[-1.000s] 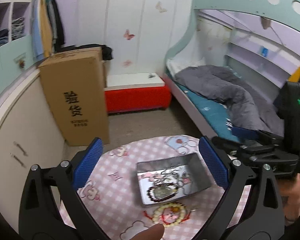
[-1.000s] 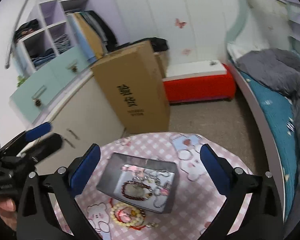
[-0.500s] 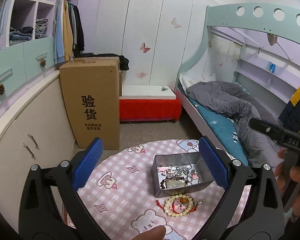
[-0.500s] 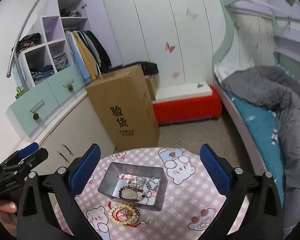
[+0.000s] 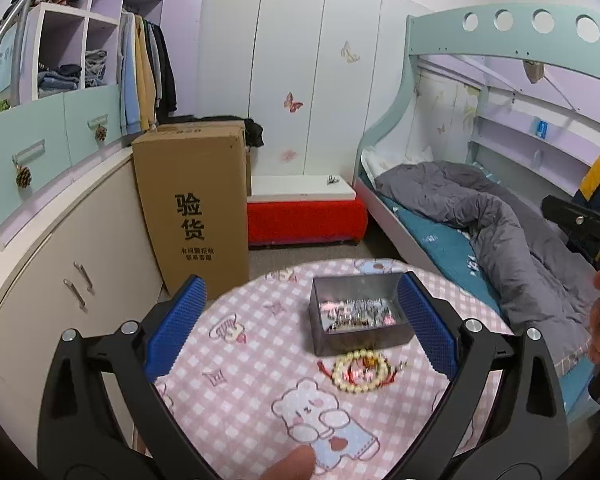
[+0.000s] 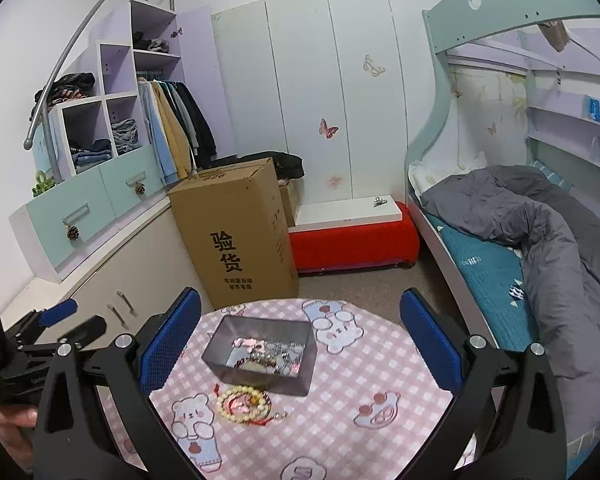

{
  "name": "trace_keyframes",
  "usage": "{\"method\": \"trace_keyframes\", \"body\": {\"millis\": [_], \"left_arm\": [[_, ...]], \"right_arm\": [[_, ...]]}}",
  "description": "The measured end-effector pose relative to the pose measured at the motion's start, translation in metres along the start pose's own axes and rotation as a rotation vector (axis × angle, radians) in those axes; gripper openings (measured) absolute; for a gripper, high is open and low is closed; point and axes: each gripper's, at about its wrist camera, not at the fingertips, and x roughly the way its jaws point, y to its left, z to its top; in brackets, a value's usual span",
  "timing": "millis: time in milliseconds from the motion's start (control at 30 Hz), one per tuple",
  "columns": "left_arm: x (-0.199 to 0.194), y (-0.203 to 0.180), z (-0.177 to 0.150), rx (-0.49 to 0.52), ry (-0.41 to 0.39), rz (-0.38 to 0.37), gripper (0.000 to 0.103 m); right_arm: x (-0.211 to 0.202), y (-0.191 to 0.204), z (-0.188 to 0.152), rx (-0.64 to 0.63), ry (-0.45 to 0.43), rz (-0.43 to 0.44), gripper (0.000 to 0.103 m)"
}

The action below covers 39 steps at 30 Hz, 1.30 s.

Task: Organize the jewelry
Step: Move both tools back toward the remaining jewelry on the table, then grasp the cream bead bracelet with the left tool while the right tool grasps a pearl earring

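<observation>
Both grippers have pulled back and up since a moment ago, so the round table (image 5: pixel 236 364) looks smaller and more of the room shows. Left gripper (image 5: pixel 302 324) is wide open and holds nothing. Next comes the metal tin (image 6: pixel 260 354) near the table's middle, with chains and a dark bracelet already inside. One cream bead bracelet (image 6: pixel 244 399) lies outside, touching the tin's near wall; it looks like the last job. Right gripper (image 6: pixel 300 336) is wide open too, empty.
</observation>
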Motion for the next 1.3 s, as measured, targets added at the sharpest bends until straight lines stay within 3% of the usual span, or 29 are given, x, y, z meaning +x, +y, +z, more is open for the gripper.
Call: {"method": "trace_keyframes", "body": {"millis": [333,467,900,1033,1100,1200,1267,1300], "left_arm": [[0.012,0.007,-0.048,-0.034,0.101,-0.015,0.094],[0.027,0.000,-0.067,0.002,0.144,-0.015,0.094],[0.124,-0.017,-0.112,0.041,0.371,0.016,0.094],[0.144,-0.020,-0.116,0.041,0.412,0.024,0.084],[0.151,-0.019,-0.117,0.030,0.430,0.013,0.073],[0.154,-0.019,-0.118,0.036,0.432,0.001,0.050],[0.152,-0.020,-0.117,0.036,0.434,-0.035,0.028],[0.152,-0.020,-0.117,0.032,0.436,-0.047,0.023]], "right_arm": [[-0.001,0.008,-0.045,-0.016,0.081,-0.025,0.096],[0.005,0.004,-0.061,-0.005,0.127,-0.025,0.096],[0.027,-0.009,-0.093,0.029,0.253,-0.035,0.096],[0.034,-0.011,-0.100,0.038,0.287,-0.032,0.096],[0.036,-0.011,-0.103,0.038,0.302,-0.028,0.096],[0.039,-0.010,-0.107,0.036,0.318,-0.026,0.096],[0.042,-0.012,-0.110,0.040,0.327,-0.026,0.096],[0.043,-0.013,-0.111,0.041,0.331,-0.025,0.096]]}}
